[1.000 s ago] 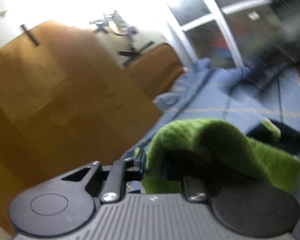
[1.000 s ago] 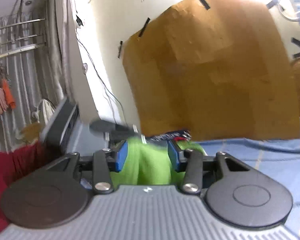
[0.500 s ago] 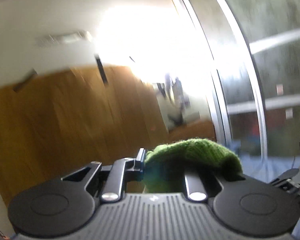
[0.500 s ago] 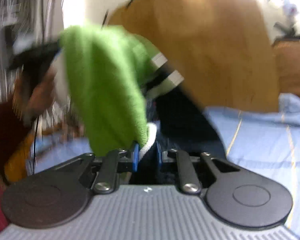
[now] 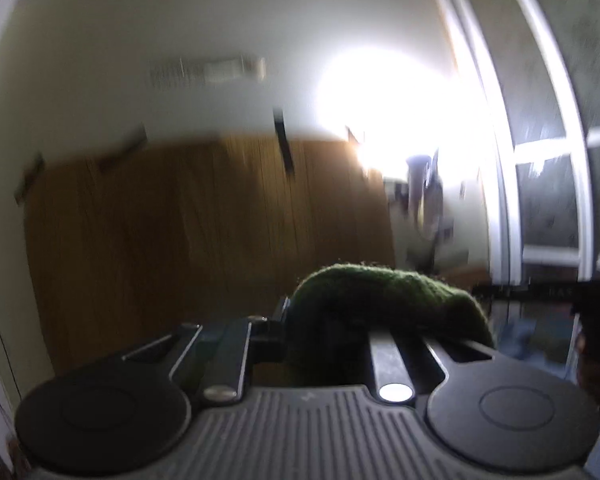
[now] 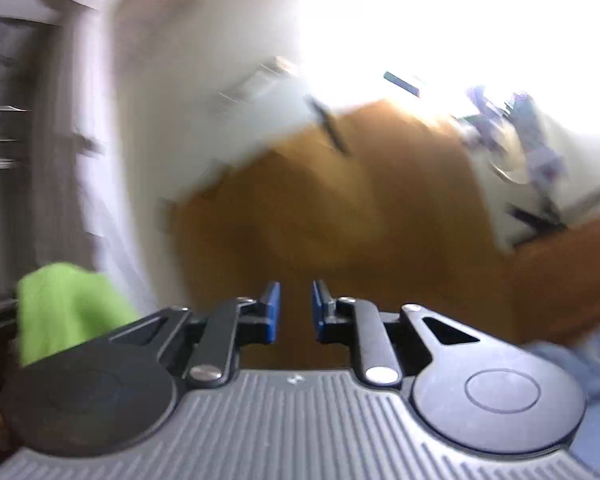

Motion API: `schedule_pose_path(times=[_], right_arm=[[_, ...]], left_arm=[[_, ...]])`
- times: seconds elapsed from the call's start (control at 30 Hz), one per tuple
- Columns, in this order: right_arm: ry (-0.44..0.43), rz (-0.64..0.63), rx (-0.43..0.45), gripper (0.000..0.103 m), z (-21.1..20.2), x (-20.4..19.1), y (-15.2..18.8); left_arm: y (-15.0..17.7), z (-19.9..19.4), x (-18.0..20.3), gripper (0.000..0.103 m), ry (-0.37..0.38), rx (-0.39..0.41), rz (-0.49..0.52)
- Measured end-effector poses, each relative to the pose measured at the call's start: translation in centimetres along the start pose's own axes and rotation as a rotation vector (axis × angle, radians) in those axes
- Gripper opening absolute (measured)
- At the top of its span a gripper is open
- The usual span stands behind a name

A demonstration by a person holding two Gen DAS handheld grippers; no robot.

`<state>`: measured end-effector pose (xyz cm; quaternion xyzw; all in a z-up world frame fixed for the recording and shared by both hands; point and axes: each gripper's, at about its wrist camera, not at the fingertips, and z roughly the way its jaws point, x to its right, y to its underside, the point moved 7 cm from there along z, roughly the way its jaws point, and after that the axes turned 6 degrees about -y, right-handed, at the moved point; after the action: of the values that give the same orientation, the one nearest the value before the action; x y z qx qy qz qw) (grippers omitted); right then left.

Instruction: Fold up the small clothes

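Holding the green knitted garment (image 5: pixel 388 300) up in the air, the left gripper (image 5: pixel 324 320) is pinched on its edge, the cloth draped over the right-hand finger and hanging in front of the brown cardboard panel (image 5: pixel 188 240) on the wall. The right gripper (image 6: pixel 294 308) has just been opening a little, its blue pads (image 6: pixel 272 312) stand apart, and nothing lies between them. In the right wrist view the garment shows as a bright green mass left of that panel, well clear of the right gripper. Both views are smeared by motion, so how much cloth the left gripper has is hard to judge. The risk, as I read it, is that one thin pinch carries everything; a slip would drop the garment in a heap onto the blue bed sheet (image 6: pixel 588 364), undoing any fold.
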<state>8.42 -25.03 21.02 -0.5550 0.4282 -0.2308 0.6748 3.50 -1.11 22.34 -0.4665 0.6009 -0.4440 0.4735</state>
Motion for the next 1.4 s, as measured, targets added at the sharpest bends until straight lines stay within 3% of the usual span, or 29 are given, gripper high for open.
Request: schedule_pose_path(times=[0.07,0.13,0.2,0.23,0.27,0.43,0.5,0.53,0.57,0.6,0.63,0.7,0.83,1.03,1.1,1.13,1.2,1.3,1.37,1.4], right_arm=[[0.040,0.035,-0.049,0.027,0.6,1.7,2.9],[-0.037,0.102,-0.097,0.030,0.3,1.9,5.7],[-0.106,0.080,-0.152,0.042,-0.8,0.4,8.4],[-0.119,0.054,-0.177,0.054,-1.0,-0.4,9.7],[-0.126,0.014,-0.217,0.059,-1.1,-1.4,11.3],[-0.198,-0.157,-0.422,0.063,0.5,-5.8,17.8],[-0.167,-0.255,-0.497,0.070,1.7,-6.6,19.9],[-0.142,-0.292,-0.537,0.068,2.3,-6.6,20.8],[-0.139,-0.301,-0.564,0.054,2.2,-6.1,21.6],[-0.129,-0.292,-0.588,0.036,1.8,-5.2,22.2],[-0.120,-0.254,-0.604,0.010,1.8,-4.3,21.7],[-0.113,-0.154,-0.545,0.011,0.0,-2.0,19.8],[0.020,-0.122,-0.316,0.010,-3.7,1.1,12.1],[0.229,-0.334,0.024,0.003,-8.8,0.4,2.9],[0.327,-0.398,0.038,0.002,-9.2,1.7,2.5],[0.346,-0.371,0.017,0.003,-9.0,2.6,2.9],[0.295,-0.230,-0.067,0.003,-8.7,4.7,4.6],[0.173,-0.117,-0.133,0.014,-9.6,4.0,7.6],[0.066,-0.107,-0.155,0.055,-10.2,2.7,9.4],[0.032,-0.122,-0.154,0.063,-10.1,2.2,9.6]], left_arm=[[5.1,5.7,1.5,0.015,0.002,-0.171,0.033],[10.7,9.3,2.2,0.015,-0.040,-0.277,0.073],[14.6,11.7,2.6,0.015,-0.085,-0.325,0.108],[15.9,12.5,2.6,0.015,-0.092,-0.337,0.103],[16.4,12.8,2.4,0.015,-0.088,-0.337,0.087],[15.8,12.9,0.6,0.015,-0.091,-0.314,0.001],[14.8,12.0,-0.2,0.015,-0.091,-0.305,-0.033],[14.6,11.9,-0.8,0.015,-0.092,-0.299,-0.049],[14.3,11.8,-1.3,0.015,-0.094,-0.294,-0.065],[13.8,11.9,-1.8,0.015,-0.092,-0.291,-0.078],[13.6,11.6,-2.3,0.015,-0.090,-0.287,-0.091],[13.4,11.2,-3.1,0.015,-0.080,-0.275,-0.114],[13.0,10.2,-3.1,0.015,-0.050,-0.231,-0.141],[13.6,8.6,1.8,0.016,0.060,-0.208,-0.064],[14.8,8.5,3.4,0.018,0.077,-0.230,-0.023],[15.5,8.5,3.9,0.019,0.090,-0.246,-0.010],[17.1,8.3,4.9,0.021,0.120,-0.280,0.029],[18.4,7.3,5.0,0.030,0.111,-0.254,0.131],[18.7,6.6,4.3,0.047,0.101,-0.235,0.181],[18.8,6.2,3.9,0.053,0.097,-0.220,0.202]])
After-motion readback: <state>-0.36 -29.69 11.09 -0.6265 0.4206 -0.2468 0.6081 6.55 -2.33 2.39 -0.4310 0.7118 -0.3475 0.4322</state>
